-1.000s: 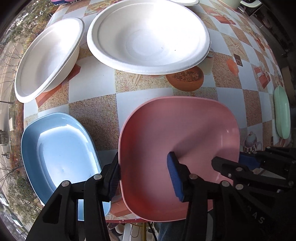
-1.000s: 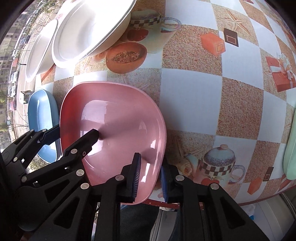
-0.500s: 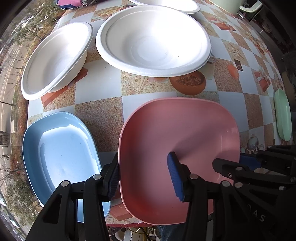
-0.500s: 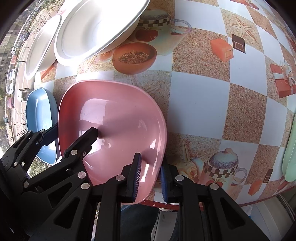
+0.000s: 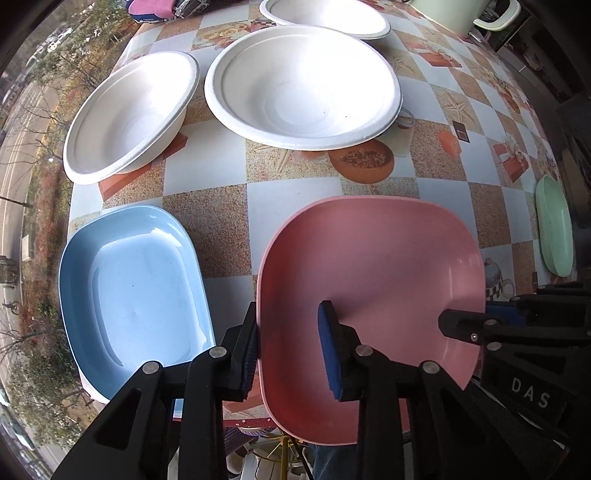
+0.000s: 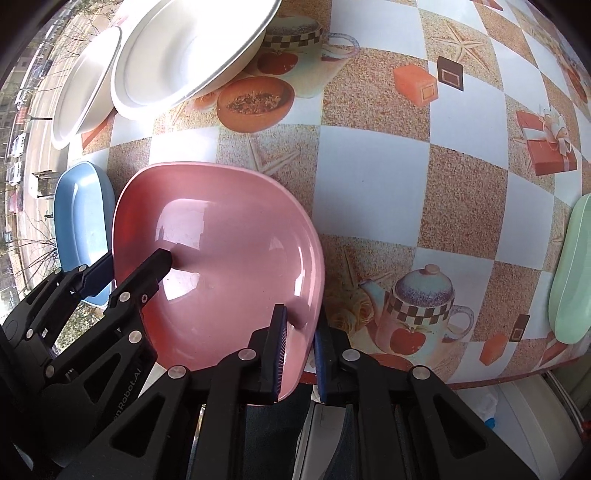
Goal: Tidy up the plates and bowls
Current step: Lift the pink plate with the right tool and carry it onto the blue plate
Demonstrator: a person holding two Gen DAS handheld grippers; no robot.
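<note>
L gripper [image 5: 290, 341]: points almost straight down at the near table edge; jaws have just been closing, now clamped across the left rim of the pink plate [image 5: 369, 295]; one blue pad outside the rim, the other inside on the plate's floor; its black fingers also show at lower left in the right wrist view [image 6: 122, 273]
R gripper [image 6: 299, 343]: pitched steeply down, a bit less vertical than L; jaws narrow, pinching the plate's right rim betw. the blue pads; inner pad on the plate's inside wall, outer pad on the outside; seen from the left wrist cam as black linkage at the plate's right side [image 5: 495, 325]
Pink plate: squarish w/ rounded corners, shallow; held at both sides by the two grippers; sits at the near edge of the table [image 6: 369, 166], near part overhanging the edge; whether it is lifted clear of the cloth, can't tell
Blue plate [image 5: 129, 291]: oblong; just left of the pink plate, a narrow gap betw. them; lies flat at the table's near-left corner
White bowls: two paper-type, further back; left one [image 5: 129, 114] tilted, right one [image 5: 303, 85] bigger & nearer centre; rims close, nearly touching; a third white dish [image 5: 325, 16] behind them
Green plate [image 5: 554, 229]: far right edge of table; well apart from the pink plate
Table: checked cloth w/ teapot, fruit & gift prints
</note>
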